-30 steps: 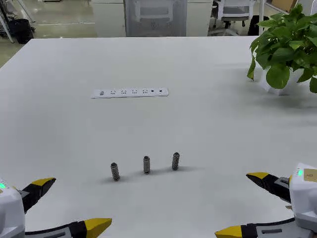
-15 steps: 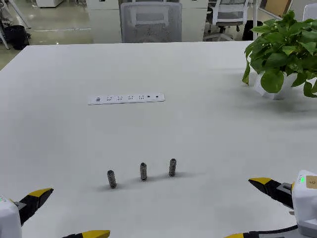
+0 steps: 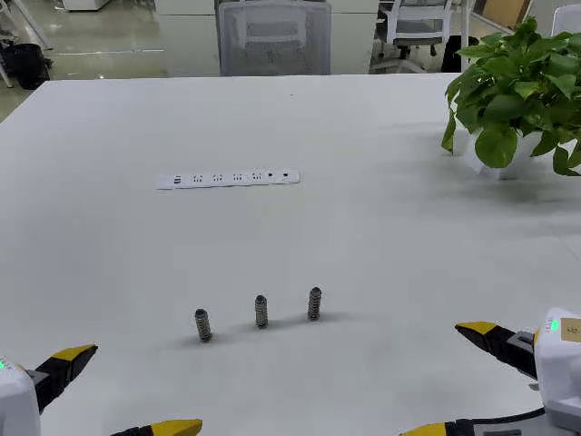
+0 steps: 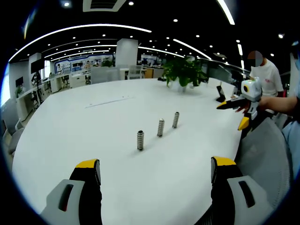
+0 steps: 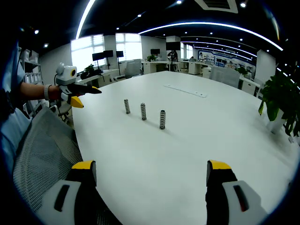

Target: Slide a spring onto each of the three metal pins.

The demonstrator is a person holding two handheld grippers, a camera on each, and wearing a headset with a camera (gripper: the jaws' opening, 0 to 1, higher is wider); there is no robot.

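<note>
3 grey springs (image 3: 261, 312) upright, slanted row, spaced apart

No lettering can be read anywhere. A small tan sticker (image 3: 568, 329) sits on the white body of the right gripper (image 3: 446, 378), at the lower right edge of the head view, and is too small to make out. The long white power strip (image 3: 228, 178), upper left of centre, shows only dark socket marks. Blue-lit wall panels (image 4: 77, 64), upper left in the left gripper view, are blurred.
</note>
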